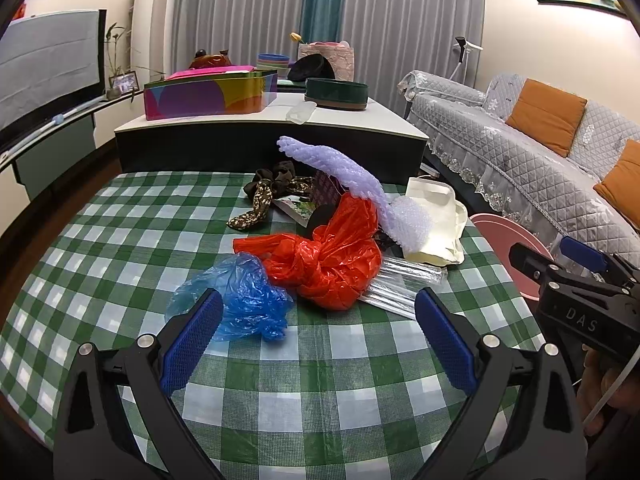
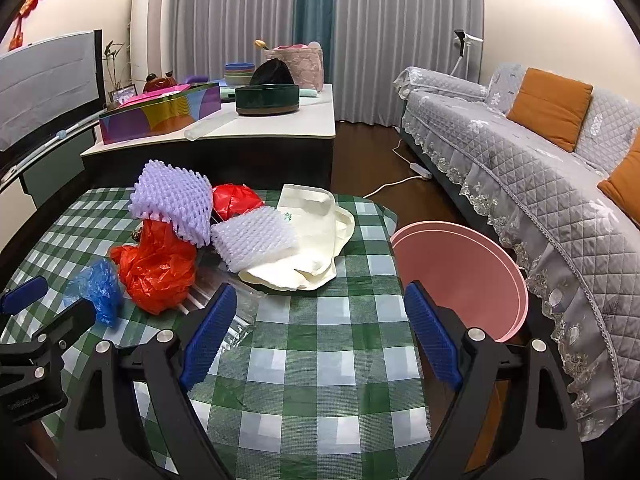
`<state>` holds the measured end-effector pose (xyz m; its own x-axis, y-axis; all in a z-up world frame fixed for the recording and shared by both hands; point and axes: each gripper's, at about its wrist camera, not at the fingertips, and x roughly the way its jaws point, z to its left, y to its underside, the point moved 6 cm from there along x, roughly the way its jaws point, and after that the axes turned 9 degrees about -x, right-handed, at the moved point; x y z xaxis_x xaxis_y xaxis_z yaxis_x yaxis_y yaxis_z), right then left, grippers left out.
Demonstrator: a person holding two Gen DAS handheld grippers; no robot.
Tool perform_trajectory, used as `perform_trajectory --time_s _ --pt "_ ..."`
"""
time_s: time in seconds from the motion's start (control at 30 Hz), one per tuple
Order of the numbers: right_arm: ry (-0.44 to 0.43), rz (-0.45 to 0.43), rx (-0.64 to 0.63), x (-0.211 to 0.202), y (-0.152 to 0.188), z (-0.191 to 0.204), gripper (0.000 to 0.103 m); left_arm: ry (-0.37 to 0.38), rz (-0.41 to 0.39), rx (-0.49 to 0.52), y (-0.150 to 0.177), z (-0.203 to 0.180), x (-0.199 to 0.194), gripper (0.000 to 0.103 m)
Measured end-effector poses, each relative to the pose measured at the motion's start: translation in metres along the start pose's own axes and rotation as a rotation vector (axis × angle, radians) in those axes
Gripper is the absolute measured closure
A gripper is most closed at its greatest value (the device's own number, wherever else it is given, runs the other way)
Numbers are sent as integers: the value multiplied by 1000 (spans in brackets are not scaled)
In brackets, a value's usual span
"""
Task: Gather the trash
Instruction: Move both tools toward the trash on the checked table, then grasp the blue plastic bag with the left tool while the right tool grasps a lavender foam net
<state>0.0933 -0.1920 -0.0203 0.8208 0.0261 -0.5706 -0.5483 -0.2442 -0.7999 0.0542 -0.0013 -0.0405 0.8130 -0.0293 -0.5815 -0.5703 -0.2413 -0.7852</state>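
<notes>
On the green checked tablecloth [image 1: 120, 248] lies a heap of trash: a crumpled blue plastic bag [image 1: 244, 300], a red plastic bag [image 1: 332, 260], a lilac foam net [image 1: 340, 172], a white foam net [image 1: 408, 224] and clear plastic wrapping [image 1: 400, 284]. My left gripper [image 1: 318, 336] is open, with its left pad just in front of the blue bag and nothing between the pads. My right gripper [image 2: 320, 336] is open over bare cloth, its left pad beside the clear wrapping [image 2: 228, 312]. A pink bin [image 2: 460, 280] stands off the table's right edge.
A cream cloth bag [image 2: 316, 236], a floral fabric strip [image 1: 256, 204] and a book [image 1: 296, 208] lie among the heap. Behind is a low table [image 1: 360, 120] with a colourful box [image 1: 208, 96] and a green round tin [image 1: 336, 94]. A grey sofa [image 2: 540, 168] runs along the right.
</notes>
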Motion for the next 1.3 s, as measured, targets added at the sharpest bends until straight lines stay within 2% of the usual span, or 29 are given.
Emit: perform_trajectory --time_s 0.43,0.7,0.9,1.1,1.3 --pt "-16 2 -5 0 1 5 23 1 0 0 0 -1 0 10" --pt "-68 7 11 5 0 8 34 -4 -4 -8 0 1 0 10" --pt "-108 -5 52 23 -13 8 36 -61 -12 -39 -5 17 4 12" --pt "-147 4 48 52 -25 23 39 -145 18 -98 -9 45 23 19" --pt "-191 37 40 84 -31 41 43 -200 60 -129 -8 62 44 19"
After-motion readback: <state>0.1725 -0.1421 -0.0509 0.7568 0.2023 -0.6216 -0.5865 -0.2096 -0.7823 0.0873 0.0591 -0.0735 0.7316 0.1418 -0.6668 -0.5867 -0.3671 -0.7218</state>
